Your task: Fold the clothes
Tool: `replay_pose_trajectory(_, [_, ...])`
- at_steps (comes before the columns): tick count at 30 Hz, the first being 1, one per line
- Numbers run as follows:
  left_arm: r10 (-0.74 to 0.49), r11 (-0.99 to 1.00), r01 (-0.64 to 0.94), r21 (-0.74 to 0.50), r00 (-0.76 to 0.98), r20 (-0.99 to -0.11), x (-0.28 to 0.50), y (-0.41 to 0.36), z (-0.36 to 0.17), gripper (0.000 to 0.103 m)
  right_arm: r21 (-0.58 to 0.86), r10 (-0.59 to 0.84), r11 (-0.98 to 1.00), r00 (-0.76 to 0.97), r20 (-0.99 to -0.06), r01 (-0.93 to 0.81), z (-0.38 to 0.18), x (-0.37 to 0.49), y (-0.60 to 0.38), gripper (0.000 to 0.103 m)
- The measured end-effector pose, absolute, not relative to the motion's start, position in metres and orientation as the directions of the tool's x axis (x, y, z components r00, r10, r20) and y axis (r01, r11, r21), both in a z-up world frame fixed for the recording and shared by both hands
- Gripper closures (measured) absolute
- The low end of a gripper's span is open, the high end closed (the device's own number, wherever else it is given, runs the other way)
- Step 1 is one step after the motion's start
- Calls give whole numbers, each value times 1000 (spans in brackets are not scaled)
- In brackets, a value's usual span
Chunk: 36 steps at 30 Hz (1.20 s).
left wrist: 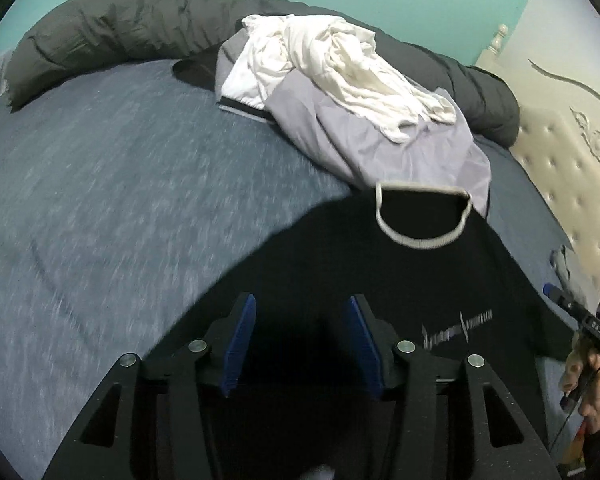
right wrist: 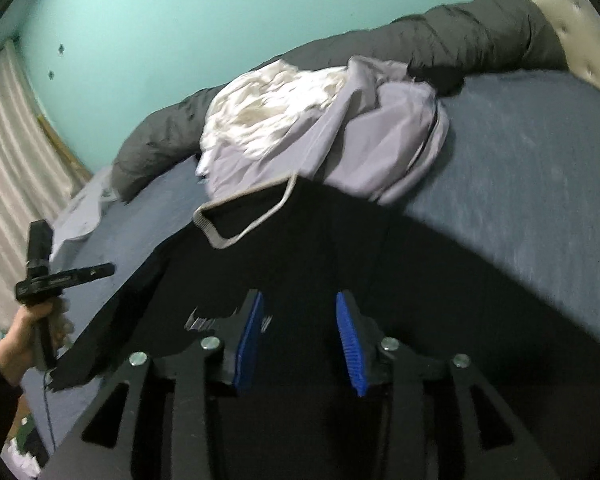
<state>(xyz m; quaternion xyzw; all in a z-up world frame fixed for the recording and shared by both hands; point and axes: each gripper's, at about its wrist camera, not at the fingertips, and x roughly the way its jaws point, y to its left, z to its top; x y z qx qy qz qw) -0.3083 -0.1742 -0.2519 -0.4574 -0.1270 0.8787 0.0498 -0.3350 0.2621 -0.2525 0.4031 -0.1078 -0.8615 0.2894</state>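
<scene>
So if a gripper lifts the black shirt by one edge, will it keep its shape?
Probably not. The black shirt lies flat and follows the bed, so it looks thin and floppy and would likely drape. Its ribbed collar seems slightly firmer.

Blue-sheeted bed [left wrist: 120, 168], black shirt [left wrist: 340, 272] spread flat, lavender-and-white clothes pile [left wrist: 340, 92], dark duvet [left wrist: 120, 12] behind

The wall [right wrist: 220, 20] is a soft green. The bed [left wrist: 120, 152] has a blue sheet and a cream padded headboard [left wrist: 560, 152]. A pale striped curtain [right wrist: 8, 160] hangs on one side.
</scene>
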Motion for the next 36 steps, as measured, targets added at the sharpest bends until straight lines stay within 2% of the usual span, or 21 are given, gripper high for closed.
replay_pose_trajectory(14, [150, -927, 218, -306, -531, -834, -162, -238, -263, 45, 559, -686, -726, -467, -558, 400, -273, -205, 261, 60])
replay_pose_trajectory(26, [29, -865, 420, -274, -504, -863, -51, -314, -265, 42, 607, -745, -665, -439, -502, 435, -269, -186, 242, 58])
replay_pose_trajectory(36, [-105, -738, 620, -268, -497, -861, 16, -387, -288, 42, 607, -745, -666, -439, -503, 435, -272, -184, 238, 58])
